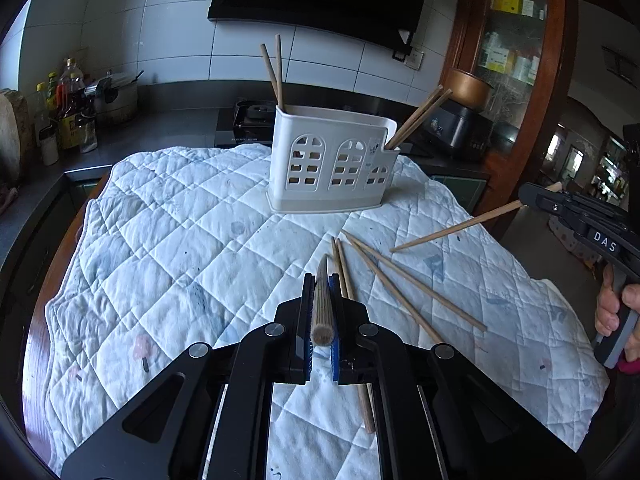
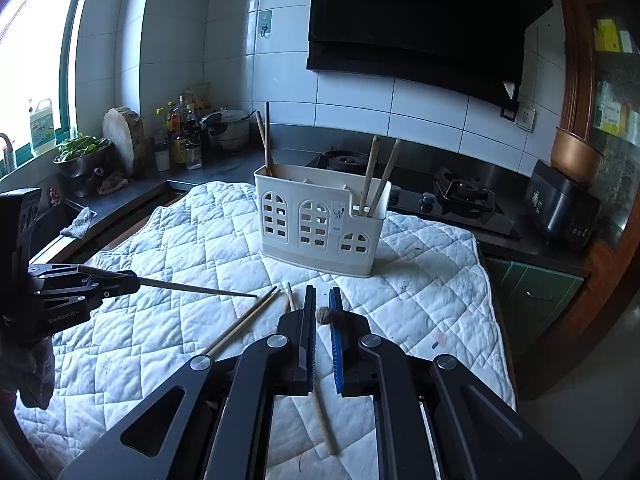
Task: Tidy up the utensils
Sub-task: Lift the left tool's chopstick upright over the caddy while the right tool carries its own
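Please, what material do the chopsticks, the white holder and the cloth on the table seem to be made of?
Chopsticks: probably bamboo or wood, matte tan with no shine.
Utensil holder: likely moulded plastic, smooth white walls with cut-out arched windows.
Cloth: quilted fabric, stitched in diamonds, soft wrinkles, faded prints; the fibre I cannot tell.

My left gripper [image 1: 322,312] and right gripper [image 2: 322,320] are matte black linkages with round silver pivot screws and blue-edged ribbed pads [image 2: 335,340]. White "DAS" lettering marks the right one's body, which has a grey handle.
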Available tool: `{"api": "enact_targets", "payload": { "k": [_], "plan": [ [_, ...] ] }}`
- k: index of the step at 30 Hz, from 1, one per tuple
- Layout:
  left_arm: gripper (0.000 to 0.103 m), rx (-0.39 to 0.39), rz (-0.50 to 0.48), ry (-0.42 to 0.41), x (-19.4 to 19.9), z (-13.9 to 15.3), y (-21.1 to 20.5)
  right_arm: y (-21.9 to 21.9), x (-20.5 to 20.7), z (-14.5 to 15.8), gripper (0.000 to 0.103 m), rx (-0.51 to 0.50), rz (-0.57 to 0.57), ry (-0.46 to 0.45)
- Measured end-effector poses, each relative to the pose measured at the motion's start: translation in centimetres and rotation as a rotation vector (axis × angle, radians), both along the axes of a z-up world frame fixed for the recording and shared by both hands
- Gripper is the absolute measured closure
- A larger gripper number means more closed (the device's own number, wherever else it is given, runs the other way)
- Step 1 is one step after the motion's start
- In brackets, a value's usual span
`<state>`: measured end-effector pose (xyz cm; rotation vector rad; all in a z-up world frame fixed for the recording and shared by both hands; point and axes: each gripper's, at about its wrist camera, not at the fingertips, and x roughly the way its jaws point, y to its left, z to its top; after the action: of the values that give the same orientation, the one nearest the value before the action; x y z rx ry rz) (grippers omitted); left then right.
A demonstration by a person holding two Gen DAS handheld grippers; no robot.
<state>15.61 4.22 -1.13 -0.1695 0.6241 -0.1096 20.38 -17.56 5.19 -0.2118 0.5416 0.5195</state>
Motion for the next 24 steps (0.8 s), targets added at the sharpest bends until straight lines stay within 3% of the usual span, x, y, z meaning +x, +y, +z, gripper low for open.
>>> {"api": "enact_targets", "payload": {
  "k": [15, 24],
  "plan": [
    [0.098, 0.035, -0.081, -0.055, 5.2, 6.8, 0.9, 1.3, 5.7, 8.2, 0.096, 0.046, 0.024, 0.032],
    [0.098, 0.078, -0.084, -0.175, 8.6, 14.4, 0.9, 1.6, 9.7, 14.3, 0.096, 0.130, 0.004, -0.014]
  ]
}}
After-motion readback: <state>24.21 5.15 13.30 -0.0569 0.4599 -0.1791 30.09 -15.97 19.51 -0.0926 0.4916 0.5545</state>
